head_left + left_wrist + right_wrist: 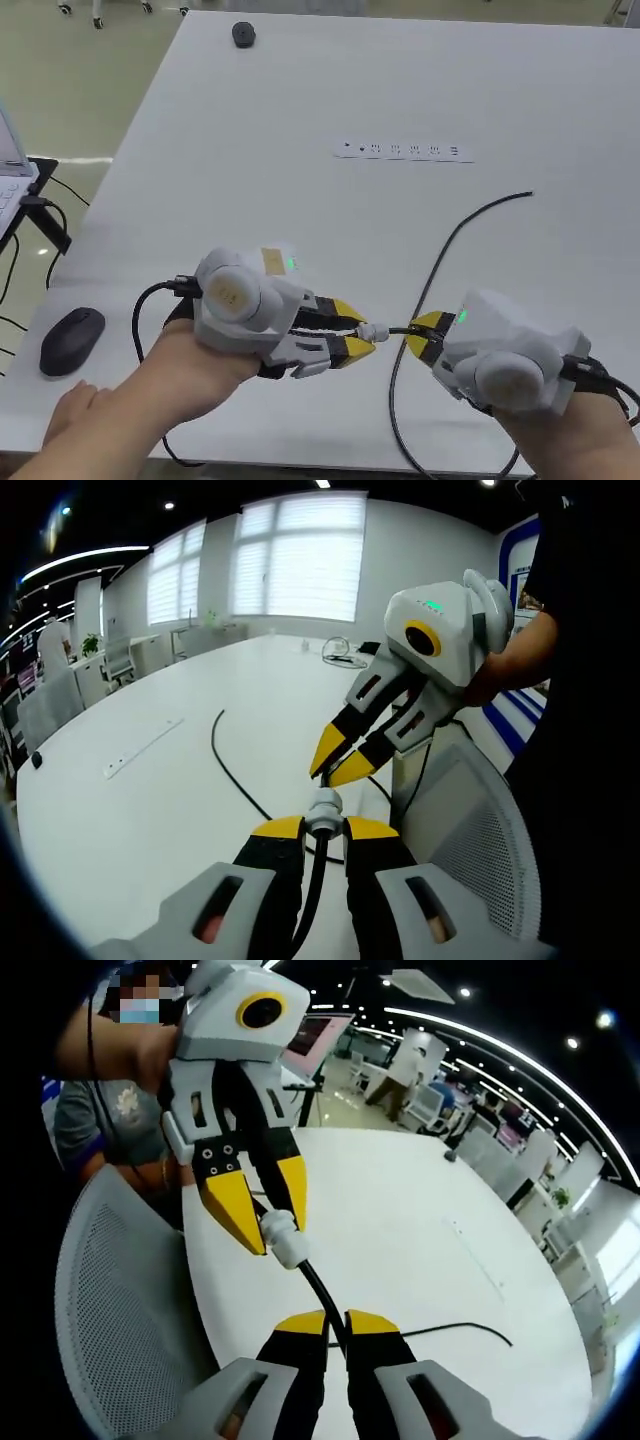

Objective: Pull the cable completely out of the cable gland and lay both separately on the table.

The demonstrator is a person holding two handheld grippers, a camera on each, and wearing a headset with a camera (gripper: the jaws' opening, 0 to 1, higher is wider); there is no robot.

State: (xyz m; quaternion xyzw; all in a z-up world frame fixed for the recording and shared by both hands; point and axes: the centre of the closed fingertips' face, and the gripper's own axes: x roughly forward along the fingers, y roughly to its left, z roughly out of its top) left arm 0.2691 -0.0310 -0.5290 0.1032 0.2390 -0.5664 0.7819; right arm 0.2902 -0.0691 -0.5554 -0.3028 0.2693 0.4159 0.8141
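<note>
A small white cable gland (373,332) is held just above the table's near edge, with my left gripper (365,333) shut on it. In the left gripper view the gland (323,810) sits between the yellow tips. A black cable (440,262) leaves the gland to the right. My right gripper (418,335) is shut on the cable a few centimetres from the gland. Past that gripper the cable loops down and runs out over the table to its free end. In the right gripper view the cable (318,1285) runs from my closed jaws up to the gland (280,1235).
A white power strip (403,151) lies flat mid-table. A dark mouse (72,340) sits at the near left, and another small dark object (243,34) at the far edge. A laptop (12,170) is at the left. A mesh chair (470,840) stands under the grippers.
</note>
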